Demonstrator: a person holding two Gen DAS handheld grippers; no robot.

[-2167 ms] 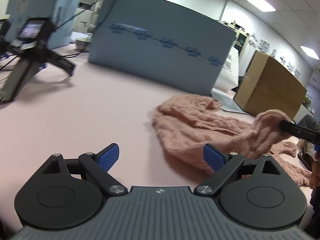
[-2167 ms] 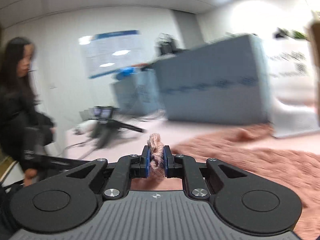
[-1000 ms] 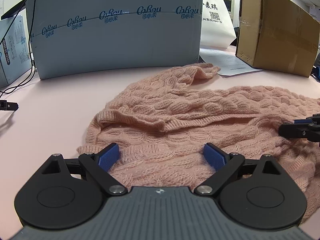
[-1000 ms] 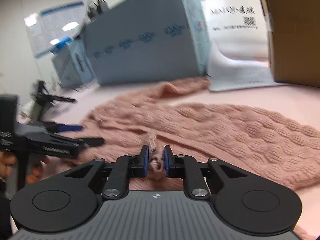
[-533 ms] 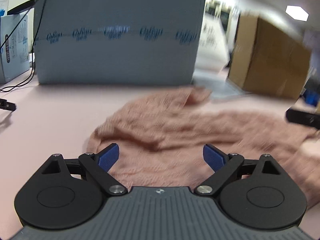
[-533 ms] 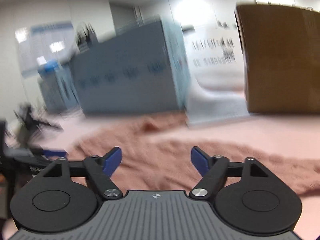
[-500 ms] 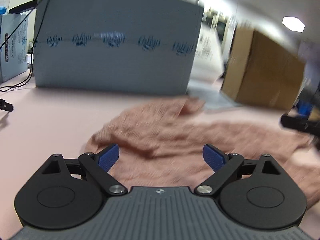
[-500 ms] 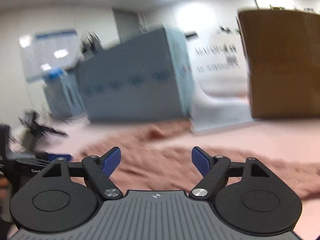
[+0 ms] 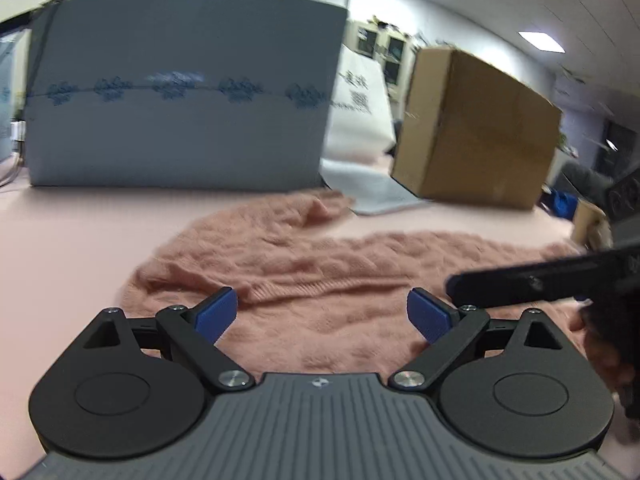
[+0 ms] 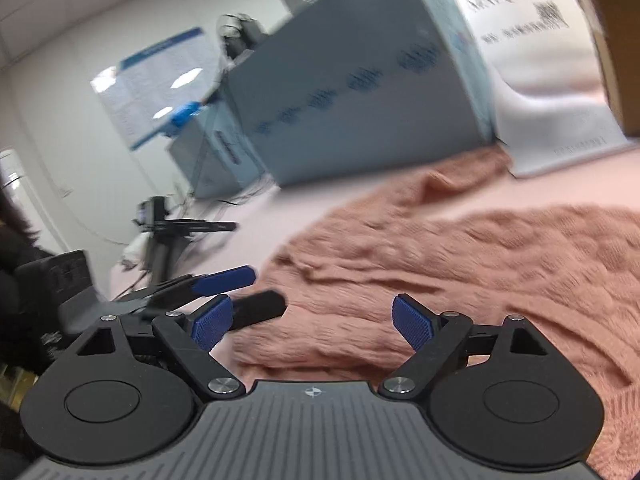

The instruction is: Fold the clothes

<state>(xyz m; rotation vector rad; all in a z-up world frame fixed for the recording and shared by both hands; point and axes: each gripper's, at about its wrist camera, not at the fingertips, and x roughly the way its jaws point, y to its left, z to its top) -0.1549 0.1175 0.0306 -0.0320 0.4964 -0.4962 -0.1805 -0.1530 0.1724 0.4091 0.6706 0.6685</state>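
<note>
Both tongs (image 9: pixel 323 314) (image 10: pixel 313 317) gaping, above sweater (image 9: pixel 320 264)

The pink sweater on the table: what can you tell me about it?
The sweater is salmon-pink, a chunky knit with a bumpy cable-like pattern and a ribbed edge. It lies spread out but rumpled on the pink table, not yet folded, one part trailing toward the grey box. Both hand-held grippers, left and right, hover over its near edge with jaws open; neither grips it. The right one's jaws have just been opening, with nothing between them.
</note>
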